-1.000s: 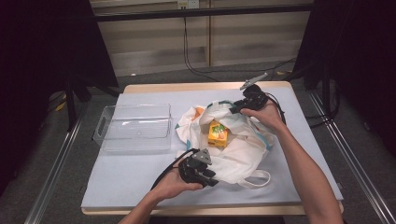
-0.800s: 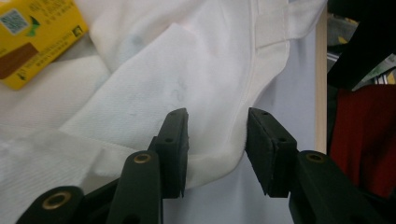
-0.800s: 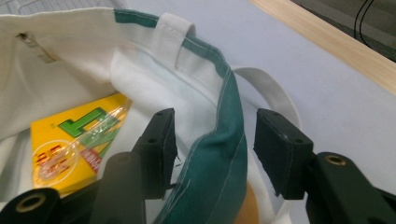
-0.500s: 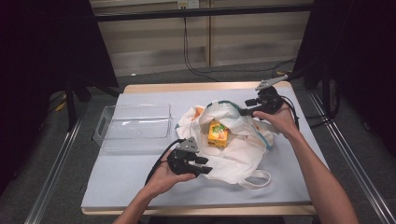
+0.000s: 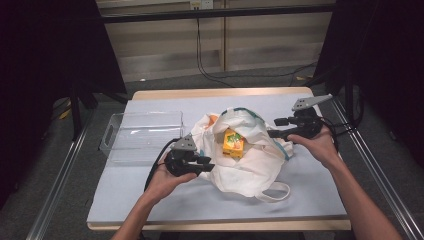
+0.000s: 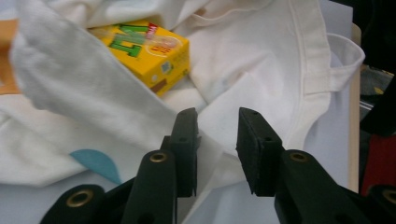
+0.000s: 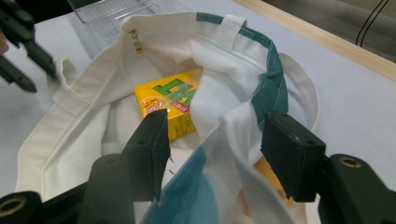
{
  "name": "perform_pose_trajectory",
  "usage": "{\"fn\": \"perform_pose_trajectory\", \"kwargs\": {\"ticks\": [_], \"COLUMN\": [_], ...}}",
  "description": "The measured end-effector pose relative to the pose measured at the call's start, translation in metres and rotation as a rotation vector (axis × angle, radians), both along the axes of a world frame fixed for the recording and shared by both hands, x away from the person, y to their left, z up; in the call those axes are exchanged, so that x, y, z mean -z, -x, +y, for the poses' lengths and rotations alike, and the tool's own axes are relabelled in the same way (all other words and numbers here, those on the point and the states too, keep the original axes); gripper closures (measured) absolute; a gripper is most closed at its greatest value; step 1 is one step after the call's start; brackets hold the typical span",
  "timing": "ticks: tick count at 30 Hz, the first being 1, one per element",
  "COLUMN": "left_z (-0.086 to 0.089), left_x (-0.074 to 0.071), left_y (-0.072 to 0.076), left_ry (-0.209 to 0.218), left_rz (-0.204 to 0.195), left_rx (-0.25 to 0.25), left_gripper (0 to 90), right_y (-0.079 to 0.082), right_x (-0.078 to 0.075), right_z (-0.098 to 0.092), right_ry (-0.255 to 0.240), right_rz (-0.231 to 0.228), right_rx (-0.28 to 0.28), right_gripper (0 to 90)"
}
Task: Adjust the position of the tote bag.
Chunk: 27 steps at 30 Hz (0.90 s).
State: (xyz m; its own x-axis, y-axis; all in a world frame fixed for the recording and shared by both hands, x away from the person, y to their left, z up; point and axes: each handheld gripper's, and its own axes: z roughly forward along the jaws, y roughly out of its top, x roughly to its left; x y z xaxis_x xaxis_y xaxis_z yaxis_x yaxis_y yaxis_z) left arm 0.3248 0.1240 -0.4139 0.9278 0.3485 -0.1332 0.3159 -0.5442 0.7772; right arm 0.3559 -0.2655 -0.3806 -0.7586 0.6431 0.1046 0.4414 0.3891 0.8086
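Your bench point(image 5: 150, 197), covered by a pale sheet, carries everything. On its left part sits a clear plastic bin point(image 5: 142, 134), lying near the bag but apart from it. At the bench's middle lies the white cloth bag point(image 5: 250, 160), crumpled, mouth gaping upward, one teal-edged handle point(image 7: 273, 74) arched over the rim and a white handle loop point(image 5: 272, 192) trailing toward you. Inside the mouth rests a yellow carton point(image 5: 233, 142) with green lettering, tilted, partly wrapped by cloth.

Your left hand-held gripper point(image 5: 202, 163) sits at the bag's left edge. In the left gripper view its jaws have just been closing, a narrow gap remains, and a fold of cloth lies between them; the pads do not press it, so it reads as released.

Your right hand-held gripper point(image 5: 275, 128) points at the bag's right rim. In the right gripper view its jaws stand apart astride the rim fabric point(image 7: 219, 130), not clamping it: released
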Motion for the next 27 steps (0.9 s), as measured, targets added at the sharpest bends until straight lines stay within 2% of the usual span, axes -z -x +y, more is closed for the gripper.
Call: {"fn": "perform_pose_trajectory", "kwargs": {"ticks": [3, 4, 5, 6, 7, 9, 13, 14, 15, 18, 19, 20, 21, 23, 25, 26, 27], "left_z": [0.004, 0.004, 0.004, 0.004, 0.004, 0.004, 0.002, 0.001, -0.002, -0.009, -0.013, -0.015, -0.020, -0.022, -0.028, -0.031, -0.034], "left_x": [-0.003, -0.003, -0.004, -0.004, -0.005, -0.005, -0.007, -0.009, -0.011, -0.016, -0.017, -0.019, -0.020, -0.020, -0.016, -0.014, -0.010], "left_y": [-0.009, -0.009, -0.015, -0.015, -0.021, -0.024, -0.036, -0.039, -0.043, -0.049, -0.052, -0.054, -0.059, -0.063, -0.070, -0.074, -0.078], "left_ry": [0.020, 0.020, 0.014, 0.014, -0.004, 0.008, 0.011, -0.010, -0.004, -0.007, -0.011, -0.025, -0.022, -0.023, 0.013, 0.004, -0.009], "left_rz": [-0.001, -0.001, 0.009, 0.009, 0.001, 0.004, 0.011, 0.004, 0.000, -0.011, -0.007, -0.013, -0.017, -0.016, -0.003, -0.003, -0.018], "left_rx": [-0.025, -0.025, -0.024, -0.024, -0.041, -0.054, -0.084, -0.088, -0.094, -0.094, -0.089, -0.088, -0.103, -0.102, -0.108, -0.120, -0.140], "left_gripper": [65.3, 64.1, 62.5, 60.5, 59.3, 57.9, 44.1, 44.1, 38.2, 36.1, 34.0, 33.2, 32.0, 31.1, 28.6, 28.8, 27.9], "right_y": [0.015, 0.017, 0.020, 0.022, 0.024, 0.024, 0.021, 0.021, 0.018, 0.014, 0.010, 0.008, 0.006, 0.004, 0.000, -0.002, -0.003], "right_x": [0.001, 0.002, 0.005, 0.007, 0.009, 0.012, 0.027, 0.027, 0.030, 0.032, 0.034, 0.036, 0.037, 0.039, 0.042, 0.043, 0.045], "right_z": [-0.005, -0.005, -0.006, -0.005, -0.005, -0.005, 0.001, 0.001, 0.005, 0.008, 0.011, 0.011, 0.011, 0.011, 0.012, 0.013, 0.015], "right_ry": [0.003, 0.006, 0.012, 0.021, 0.033, 0.037, 0.063, 0.063, 0.068, 0.068, 0.090, 0.096, 0.099, 0.092, 0.085, 0.087, 0.100], "right_rz": [0.006, 0.008, 0.017, 0.023, 0.027, 0.036, 0.079, 0.079, 0.084, 0.095, 0.104, 0.108, 0.118, 0.119, 0.127, 0.133, 0.134], "right_rx": [-0.011, -0.014, -0.029, -0.031, -0.026, -0.027, -0.035, -0.035, -0.039, -0.047, -0.046, -0.044, -0.035, -0.035, -0.035, -0.037, -0.040], "right_gripper": [47.1, 47.7, 48.6, 48.6, 48.6, 48.6, 43.6, 43.6, 43.1, 42.6, 42.5, 42.4, 42.3, 42.6, 46.0, 50.8, 61.4]}}
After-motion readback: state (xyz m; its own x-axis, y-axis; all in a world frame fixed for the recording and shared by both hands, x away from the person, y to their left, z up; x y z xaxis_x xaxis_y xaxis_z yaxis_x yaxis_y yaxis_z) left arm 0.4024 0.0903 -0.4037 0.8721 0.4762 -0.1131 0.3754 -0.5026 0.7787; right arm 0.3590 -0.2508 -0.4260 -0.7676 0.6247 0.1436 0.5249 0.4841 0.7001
